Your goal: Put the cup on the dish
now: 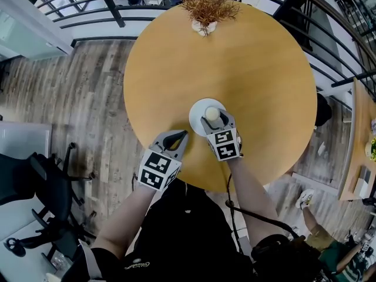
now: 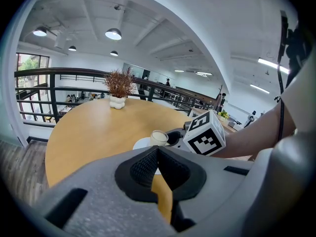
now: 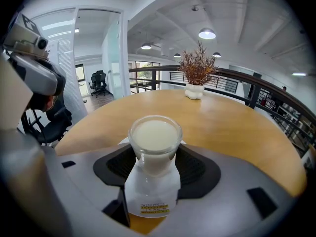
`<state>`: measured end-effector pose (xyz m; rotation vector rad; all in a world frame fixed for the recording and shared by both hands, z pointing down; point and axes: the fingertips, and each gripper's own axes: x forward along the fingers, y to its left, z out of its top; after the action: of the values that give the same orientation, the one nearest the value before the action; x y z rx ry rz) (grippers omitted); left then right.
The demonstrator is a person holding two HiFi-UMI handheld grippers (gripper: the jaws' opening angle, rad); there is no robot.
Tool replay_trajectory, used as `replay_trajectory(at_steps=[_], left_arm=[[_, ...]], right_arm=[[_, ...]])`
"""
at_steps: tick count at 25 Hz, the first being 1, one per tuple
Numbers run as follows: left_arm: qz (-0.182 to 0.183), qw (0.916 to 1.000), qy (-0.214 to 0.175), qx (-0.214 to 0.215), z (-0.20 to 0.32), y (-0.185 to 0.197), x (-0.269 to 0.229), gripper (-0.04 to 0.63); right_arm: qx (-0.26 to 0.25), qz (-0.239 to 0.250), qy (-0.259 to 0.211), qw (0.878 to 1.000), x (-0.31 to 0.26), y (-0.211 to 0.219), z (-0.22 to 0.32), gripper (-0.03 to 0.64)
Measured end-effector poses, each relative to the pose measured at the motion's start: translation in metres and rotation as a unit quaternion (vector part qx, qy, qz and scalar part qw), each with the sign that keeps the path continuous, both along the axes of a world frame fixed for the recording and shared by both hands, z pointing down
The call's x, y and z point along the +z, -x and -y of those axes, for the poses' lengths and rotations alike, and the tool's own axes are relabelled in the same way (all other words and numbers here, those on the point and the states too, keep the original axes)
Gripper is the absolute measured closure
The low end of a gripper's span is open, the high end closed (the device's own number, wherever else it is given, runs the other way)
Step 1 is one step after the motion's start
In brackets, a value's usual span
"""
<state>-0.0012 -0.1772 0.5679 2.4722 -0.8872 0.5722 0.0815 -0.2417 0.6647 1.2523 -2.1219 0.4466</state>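
Note:
A small glass cup full of a creamy white liquid stands upright between the pads of my right gripper, which is shut on it. Right under it lies the white dish, with a small sticker on its near rim. Whether the cup's base touches the dish I cannot tell. From the head view the cup sits over the near right part of the dish, inside my right gripper. My left gripper is shut and empty at the table's near edge, left of the dish.
The round wooden table carries a dried plant in a white pot at its far edge. A black railing runs behind it. An office chair stands on the wooden floor to the left.

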Motion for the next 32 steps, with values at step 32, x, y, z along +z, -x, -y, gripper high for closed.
replay_trajectory(at_steps=[32], left_arm=[[0.001,1.0,0.0,-0.001,-0.0058,-0.0049,0.0007,0.601]], right_arm=[[0.019,0.01,-0.013,1.0,-0.0008,-0.0025,-0.001,0.365]])
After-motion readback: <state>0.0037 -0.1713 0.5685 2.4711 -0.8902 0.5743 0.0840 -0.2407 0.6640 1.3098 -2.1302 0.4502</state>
